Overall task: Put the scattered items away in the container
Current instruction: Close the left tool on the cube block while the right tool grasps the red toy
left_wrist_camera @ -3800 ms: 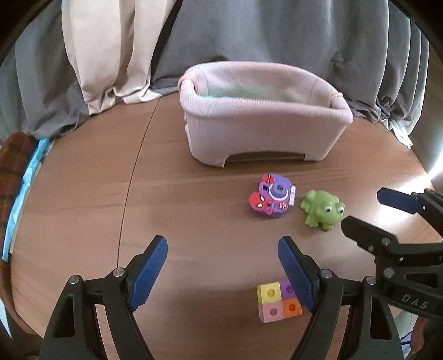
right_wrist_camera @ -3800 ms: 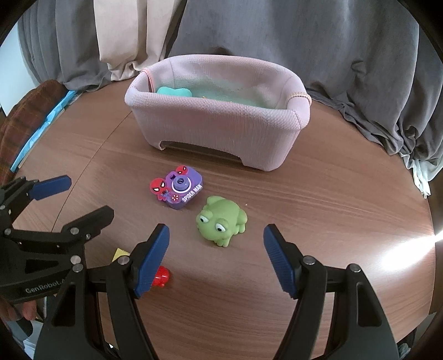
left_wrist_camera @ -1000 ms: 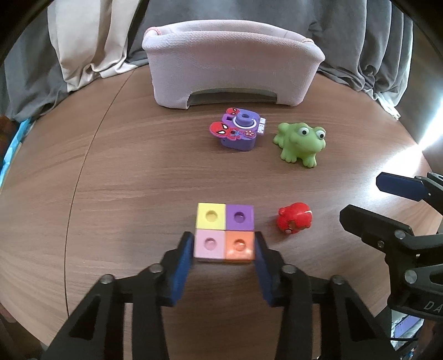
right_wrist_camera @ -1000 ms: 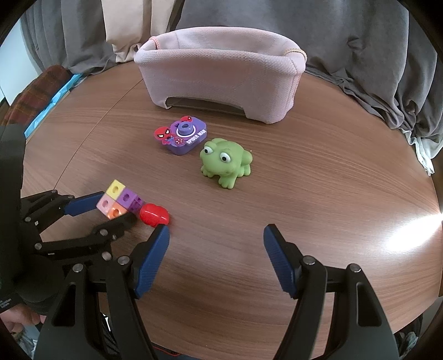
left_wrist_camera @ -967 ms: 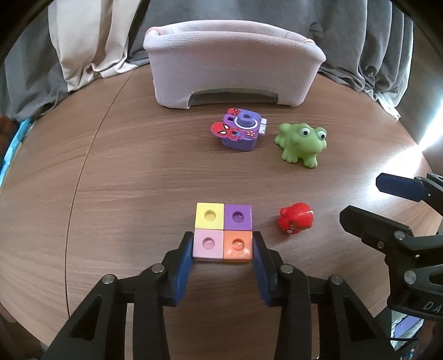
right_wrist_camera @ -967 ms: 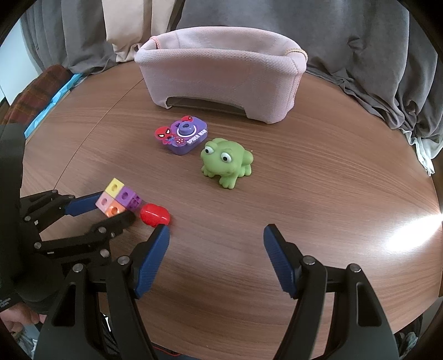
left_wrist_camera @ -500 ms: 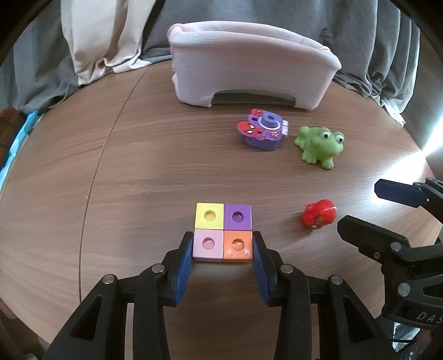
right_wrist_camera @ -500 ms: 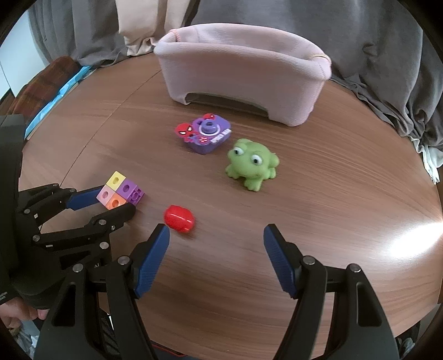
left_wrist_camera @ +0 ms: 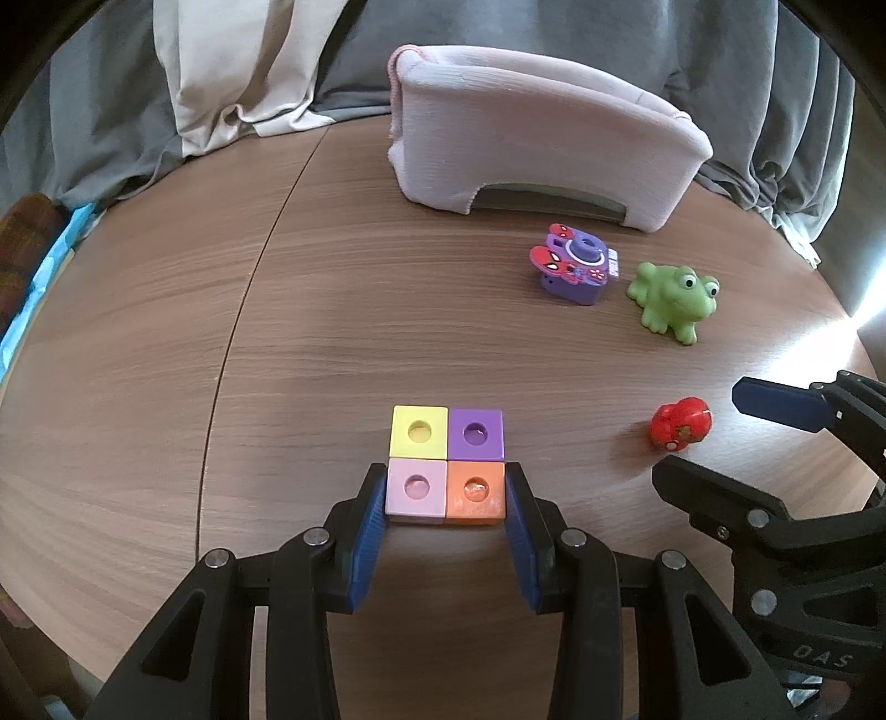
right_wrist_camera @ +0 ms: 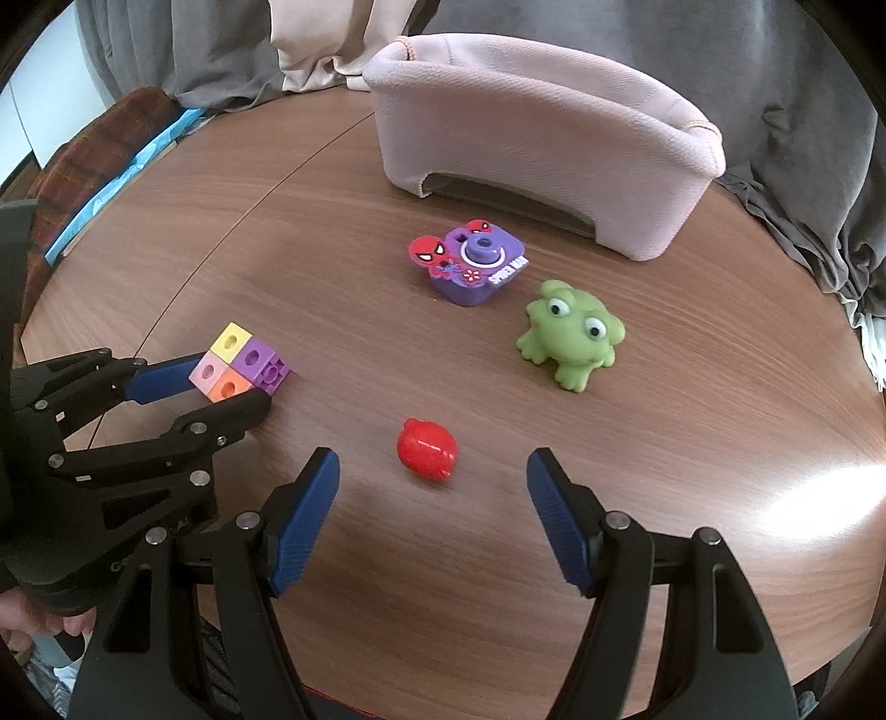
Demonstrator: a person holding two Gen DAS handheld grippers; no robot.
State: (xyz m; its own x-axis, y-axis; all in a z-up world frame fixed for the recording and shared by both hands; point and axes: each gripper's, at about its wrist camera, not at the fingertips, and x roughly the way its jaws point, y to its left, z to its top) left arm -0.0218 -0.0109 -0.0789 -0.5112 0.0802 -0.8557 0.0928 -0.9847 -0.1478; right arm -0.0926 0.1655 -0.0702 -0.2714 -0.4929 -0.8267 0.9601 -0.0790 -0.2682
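The left gripper (left_wrist_camera: 446, 501) is clamped on a block of four joined cubes (left_wrist_camera: 447, 462), its blue pads pressing the outer sides of the pink and orange cubes nearest the camera, with the yellow and purple cubes reaching out beyond the fingertips. In the right wrist view the same block (right_wrist_camera: 238, 363) sits at the left, caught between the left gripper's fingers.

The right gripper (right_wrist_camera: 432, 471) points down at the round wooden surface (right_wrist_camera: 664, 443) with its jaws standing fairly wide and closing. A small red toy (right_wrist_camera: 426, 447) lies on the surface just ahead of the gap between the blue pads, and neither pad touches it. In the left wrist view that red toy (left_wrist_camera: 680, 423) lies to the right of the block, just beside the right gripper's fingers.

Farther back, a green rubber frog (right_wrist_camera: 570, 332) and a purple Spider-Man toy camera (right_wrist_camera: 470, 263) stand close together on the surface, near each other but apart. Behind them stands the container, a pink fabric basket (right_wrist_camera: 542, 127), close to the far edge of the surface in front of grey curtains (right_wrist_camera: 720, 50). From these angles the inside of the basket cannot be seen.
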